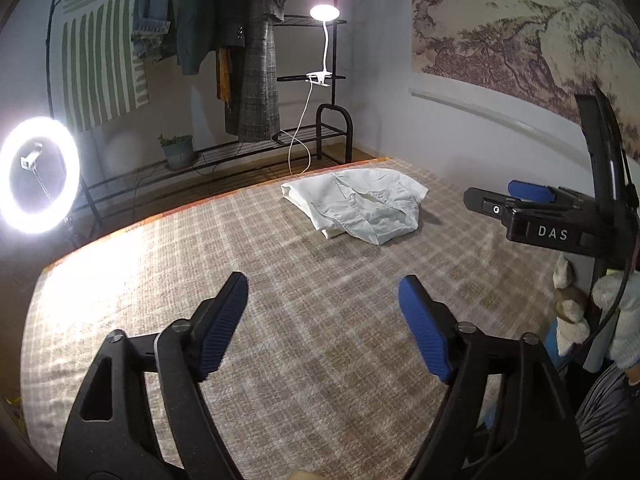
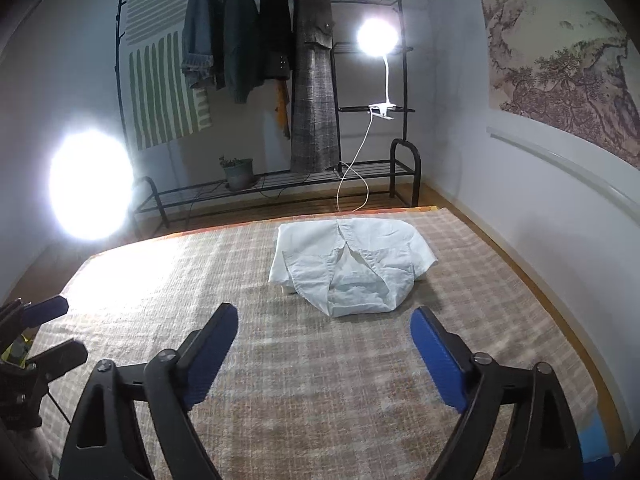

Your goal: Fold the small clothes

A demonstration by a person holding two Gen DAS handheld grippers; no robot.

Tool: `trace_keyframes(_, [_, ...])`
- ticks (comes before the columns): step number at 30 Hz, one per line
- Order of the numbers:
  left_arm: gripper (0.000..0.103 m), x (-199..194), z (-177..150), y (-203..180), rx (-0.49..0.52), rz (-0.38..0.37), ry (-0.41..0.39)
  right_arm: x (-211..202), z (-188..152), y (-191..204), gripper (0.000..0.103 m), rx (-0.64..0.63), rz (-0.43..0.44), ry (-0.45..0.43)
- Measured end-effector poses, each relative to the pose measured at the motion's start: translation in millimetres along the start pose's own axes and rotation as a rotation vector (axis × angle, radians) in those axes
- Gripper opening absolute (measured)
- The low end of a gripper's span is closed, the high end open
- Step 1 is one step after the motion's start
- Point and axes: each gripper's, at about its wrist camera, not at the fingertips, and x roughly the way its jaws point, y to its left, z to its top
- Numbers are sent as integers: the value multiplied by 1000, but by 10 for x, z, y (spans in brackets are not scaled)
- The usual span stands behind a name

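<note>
Right wrist view: white shirt (image 2: 352, 268) bunched, sleeves hidden; ring light (image 2: 90, 184) blown out.

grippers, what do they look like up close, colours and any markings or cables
Both the left gripper and the right gripper are black plastic clamp-style frames with triangular cutouts, silver pivot screws and ribbed blue finger pads. Seen from the left wrist view, the right gripper's body bears white "DAS" lettering, and a thin black cable runs beside it.

A bed with a beige plaid cover (image 2: 304, 392) is carrying 1 white shirt (image 2: 352, 264), which is lying crumpled toward the far edge.
</note>
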Motion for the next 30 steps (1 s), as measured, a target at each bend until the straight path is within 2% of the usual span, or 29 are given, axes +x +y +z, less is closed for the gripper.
trace_keyframes(2, [94, -20, -11, -34, 9, 13, -11, 7, -9, 9, 102, -5, -9, -9])
trace_keyframes(4, [101, -26, -11, -47, 18, 28, -13, 21, -12, 28, 103, -18, -24, -21])
trace_keyframes(9, [102, -20, -21, -78, 46, 68, -9, 109, -19, 83, 103, -29, -29, -3])
trace_keyframes(21, [102, 74, -73, 10, 16, 77, 52, 261, -29, 195, 103, -35, -14, 12])
trace_keyframes(30, [102, 71, -79, 67, -2, 74, 57, 350, -16, 263, 103, -27, -5, 20])
